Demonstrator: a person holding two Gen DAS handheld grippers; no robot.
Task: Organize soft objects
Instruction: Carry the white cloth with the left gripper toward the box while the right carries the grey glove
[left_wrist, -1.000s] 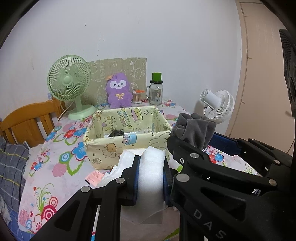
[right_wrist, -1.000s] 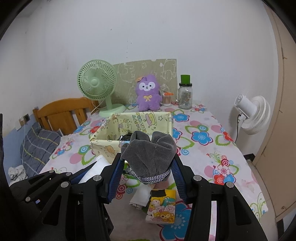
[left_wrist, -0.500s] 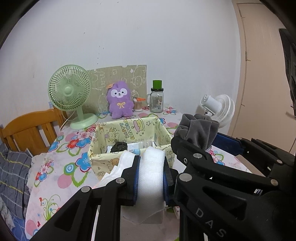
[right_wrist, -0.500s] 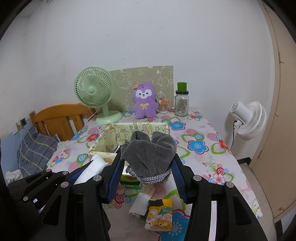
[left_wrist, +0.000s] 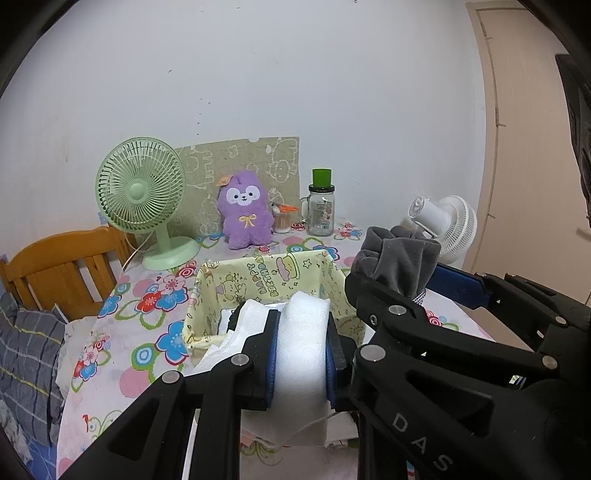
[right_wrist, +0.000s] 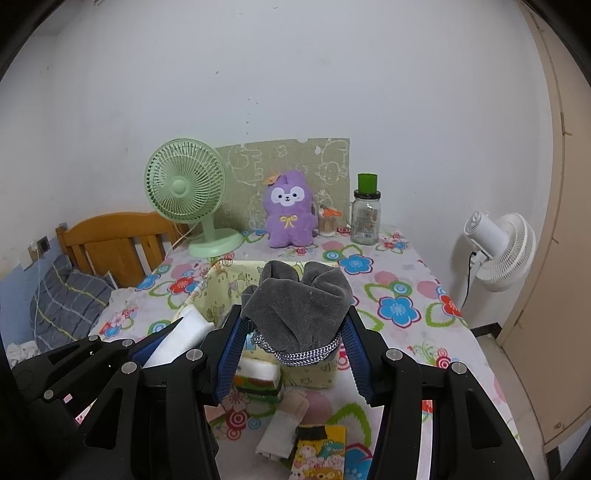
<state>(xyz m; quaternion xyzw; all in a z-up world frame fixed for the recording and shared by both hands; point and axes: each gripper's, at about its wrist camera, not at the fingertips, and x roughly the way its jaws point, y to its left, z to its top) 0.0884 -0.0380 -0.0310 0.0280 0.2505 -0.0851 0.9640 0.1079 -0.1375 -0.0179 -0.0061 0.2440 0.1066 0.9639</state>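
My left gripper (left_wrist: 301, 350) is shut on a folded white foam sheet (left_wrist: 303, 373), held up in front of the yellow cartoon-print fabric basket (left_wrist: 266, 280). My right gripper (right_wrist: 295, 332) is shut on a bunched grey velvet pouch (right_wrist: 299, 302) with a silver chain trim, also lifted above the table near the basket (right_wrist: 221, 280). In the left wrist view the right gripper with the grey pouch (left_wrist: 402, 258) sits just to the right. In the right wrist view the white foam (right_wrist: 181, 336) shows at lower left. Small items lie inside the basket, mostly hidden.
At the table's back stand a green fan (left_wrist: 142, 195), a purple plush toy (left_wrist: 245, 212), a jar with a green lid (left_wrist: 321, 206) and a cotton-swab pot. A white fan (right_wrist: 498, 247) stands right of the table, a wooden chair (right_wrist: 110, 243) left. A tissue pack, sponge and cloth lie near the front.
Both grippers have risen and pulled back a little with their loads, so the table and basket sit lower and smaller in view. Both grips are unchanged.
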